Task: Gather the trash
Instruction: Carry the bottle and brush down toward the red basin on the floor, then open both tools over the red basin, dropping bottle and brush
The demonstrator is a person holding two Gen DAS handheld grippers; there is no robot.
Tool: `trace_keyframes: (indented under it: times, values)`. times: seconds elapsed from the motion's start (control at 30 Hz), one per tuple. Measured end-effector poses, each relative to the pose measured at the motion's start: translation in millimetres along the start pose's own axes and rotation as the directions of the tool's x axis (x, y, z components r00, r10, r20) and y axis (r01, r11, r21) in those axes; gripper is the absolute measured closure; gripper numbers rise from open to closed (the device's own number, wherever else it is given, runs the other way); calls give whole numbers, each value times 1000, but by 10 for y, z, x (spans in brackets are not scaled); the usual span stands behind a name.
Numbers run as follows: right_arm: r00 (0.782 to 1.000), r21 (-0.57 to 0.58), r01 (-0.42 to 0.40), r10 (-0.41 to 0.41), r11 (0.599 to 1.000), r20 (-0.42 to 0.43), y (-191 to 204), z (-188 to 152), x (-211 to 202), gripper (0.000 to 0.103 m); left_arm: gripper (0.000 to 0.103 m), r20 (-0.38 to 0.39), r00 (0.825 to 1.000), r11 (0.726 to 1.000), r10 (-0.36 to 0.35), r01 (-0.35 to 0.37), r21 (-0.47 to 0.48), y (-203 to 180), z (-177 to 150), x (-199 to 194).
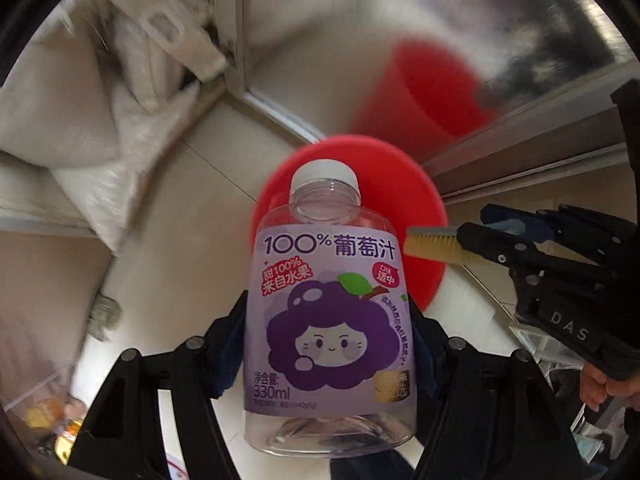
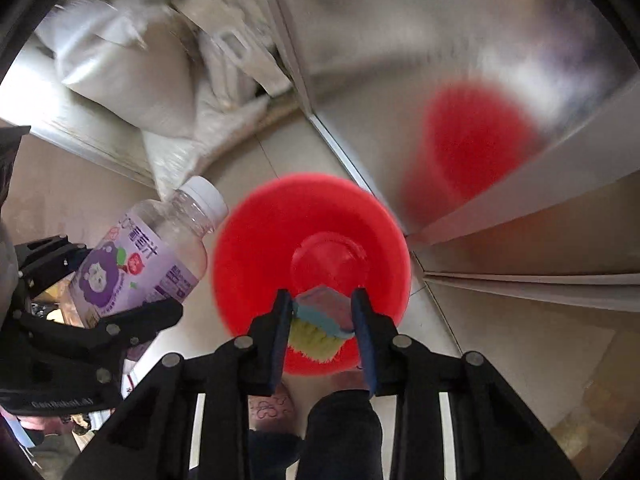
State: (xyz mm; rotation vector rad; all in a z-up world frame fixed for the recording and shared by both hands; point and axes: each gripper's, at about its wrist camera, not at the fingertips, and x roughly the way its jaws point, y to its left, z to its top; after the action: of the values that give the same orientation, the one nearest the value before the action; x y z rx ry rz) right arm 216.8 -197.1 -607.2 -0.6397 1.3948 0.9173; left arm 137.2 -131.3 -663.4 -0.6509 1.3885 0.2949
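Observation:
A clear, empty grape juice bottle (image 1: 328, 264) with a purple label and white cap is held upright between the fingers of my left gripper (image 1: 328, 320), which is shut on its sides. My right gripper (image 2: 322, 312) is shut on a small brush (image 2: 320, 328) with yellow bristles and a blue and pink back. A red bucket (image 2: 260, 240) stands on the floor directly under the right gripper, mouth up. In the left wrist view the bucket (image 1: 384, 168) lies behind the bottle, with the brush (image 1: 432, 246) over its right rim. In the right wrist view the bottle (image 2: 144, 256) hangs just left of the bucket.
White sacks (image 1: 80, 100) are piled against the wall at upper left. A stainless steel cabinet (image 2: 440, 40) stands right behind the bucket and mirrors its red. A person's dark trouser leg (image 2: 344, 432) and shoe (image 2: 272, 412) are just below the bucket. The floor is pale tile.

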Motion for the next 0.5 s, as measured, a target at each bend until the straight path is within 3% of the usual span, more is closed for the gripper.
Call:
trace_keyframes:
  times: [0.07, 0.2, 0.3, 0.5]
  values:
    - [1000, -6, 12, -13, 1000, -17, -41, 11, 164, 89, 36, -26, 999, 999, -33, 32, -22, 17, 10, 215]
    - [1000, -20, 12, -13, 1000, -17, -89, 42, 346, 94, 35, -49, 998, 999, -46, 44, -27, -17, 29, 492]
    - [1000, -4, 7, -7, 1000, -22, -144, 8, 427, 94, 35, -59, 998, 1000, -12, 12, -1, -67, 40, 595]
    - [1000, 0, 7, -7, 1000, -21, -214, -114, 355, 95, 35, -60, 998, 1000, -17, 17, 6, -110, 53, 558]
